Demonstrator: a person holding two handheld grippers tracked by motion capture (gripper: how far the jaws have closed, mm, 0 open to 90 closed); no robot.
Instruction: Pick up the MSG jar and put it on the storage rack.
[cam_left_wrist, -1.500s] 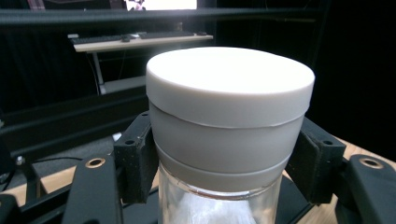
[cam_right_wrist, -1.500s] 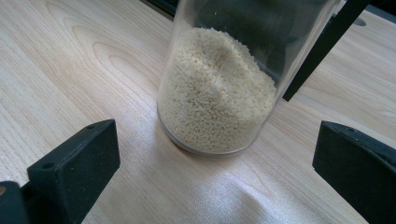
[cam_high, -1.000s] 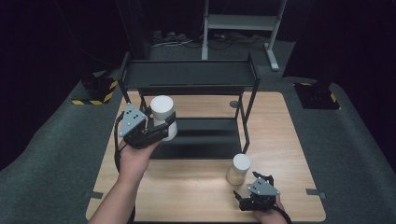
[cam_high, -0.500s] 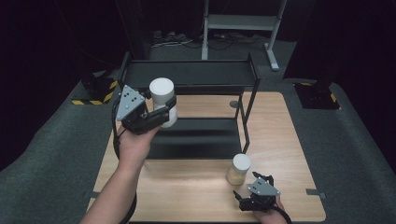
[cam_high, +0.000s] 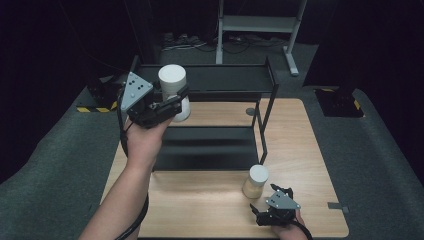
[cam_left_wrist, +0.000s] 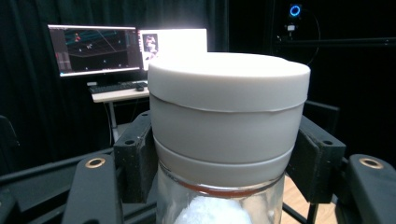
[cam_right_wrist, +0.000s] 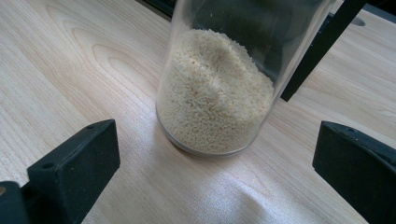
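At the centre of the high view the black 2-tier shelf rack (cam_high: 220, 100) stands on the wooden table (cam_high: 310, 165), and the work in hand looks like loading jars onto it. To place the lifted jar well, I would carry it level over the rack's front rail at upper centre, keep the lid up, lower it squarely onto the top shelf, and let go only once the base sits flat, clear of the edge.

The left gripper (cam_high: 172, 104), at upper left of the high view, is clenched on a white-lidded glass jar (cam_high: 173, 90); in the left gripper view its pads (cam_left_wrist: 135, 161) press both sides of the jar (cam_left_wrist: 229, 135) just below the lid, jaws spread to the jar's width. The jar hangs upright in the air, in front of the rack's left end.

The right gripper (cam_high: 265, 212), at lower right, is released: in the right gripper view its jaws stand wide on either side of a second jar of pale grains (cam_right_wrist: 217, 88), not touching it. That jar (cam_high: 256, 181) rests on the table just beside the rack's front right leg.
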